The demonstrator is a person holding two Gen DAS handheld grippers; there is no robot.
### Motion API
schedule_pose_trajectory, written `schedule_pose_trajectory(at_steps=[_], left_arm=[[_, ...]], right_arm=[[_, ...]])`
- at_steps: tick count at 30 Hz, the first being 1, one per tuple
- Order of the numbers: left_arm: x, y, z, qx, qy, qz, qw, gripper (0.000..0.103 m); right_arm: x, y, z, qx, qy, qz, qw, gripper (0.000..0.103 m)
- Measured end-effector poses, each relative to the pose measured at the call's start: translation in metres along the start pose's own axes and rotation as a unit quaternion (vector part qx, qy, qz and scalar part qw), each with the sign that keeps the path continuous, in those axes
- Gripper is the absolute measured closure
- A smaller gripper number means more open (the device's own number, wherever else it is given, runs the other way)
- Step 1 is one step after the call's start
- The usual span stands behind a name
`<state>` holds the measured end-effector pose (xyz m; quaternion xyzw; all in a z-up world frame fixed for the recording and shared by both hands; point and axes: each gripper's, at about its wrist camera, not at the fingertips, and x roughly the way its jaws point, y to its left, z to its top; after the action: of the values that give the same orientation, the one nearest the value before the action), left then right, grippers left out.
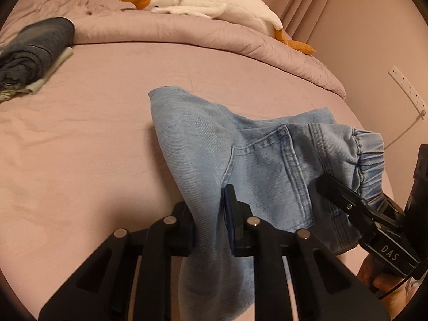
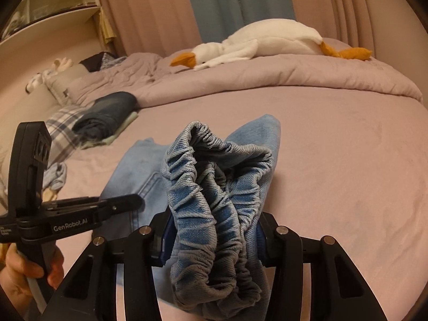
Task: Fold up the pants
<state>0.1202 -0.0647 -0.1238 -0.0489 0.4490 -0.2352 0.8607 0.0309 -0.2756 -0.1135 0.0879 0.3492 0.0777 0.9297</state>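
Your left gripper's fingers (image 1: 230,214) are closed on a bunched fold of the light-blue pants (image 1: 262,165); the left gripper (image 1: 211,224) holds the leg or seat fabric, which passes between the pads and hangs below them. Your right gripper (image 2: 214,238) is likewise clamped, its jaws pinching the gathered elastic waistband (image 2: 214,187), several layers thick. The pants are partly lifted: the near portion is held up by both grippers, while the far portion rests on the pink bed sheet (image 1: 93,147), near its middle. All other items lie beyond the pants: a stack of folded dark clothes (image 1: 34,48) at the far left, and a plush goose (image 1: 214,2) on the rumpled duvet (image 1: 187,34) at the back.

Risks, as a judgement. The waistband is bunched rather than flat, so a layer could slip out of the right jaws when you pull, leaving the fold uneven. The left grip takes a thick wad; tension there may drag the resting fabric and crease it. Uneven lifting by the two grippers would twist the garment and misalign its edges.
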Motion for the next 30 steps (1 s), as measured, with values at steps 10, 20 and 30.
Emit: schedule_pose_trajectory(at_steps=[10,20,30], left_arm=[[-0.06,0.022,-0.03,-0.013,-0.035,0.034,0.9987,0.086],[-0.117,0.04,-0.054,-0.027,-0.081,0.073,0.9937,0.086],[-0.144,0.059,-0.066,-0.053,-0.106,0.093,0.9886,0.086]], right_arm=[[-0.018,0.051,-0.004,-0.036,-0.007,0.032,0.999,0.053],[-0.034,0.105,-0.008,-0.095,-0.025,0.07,0.993,0.053],[-0.035,0.141,-0.01,-0.135,-0.028,0.096,0.986,0.053]])
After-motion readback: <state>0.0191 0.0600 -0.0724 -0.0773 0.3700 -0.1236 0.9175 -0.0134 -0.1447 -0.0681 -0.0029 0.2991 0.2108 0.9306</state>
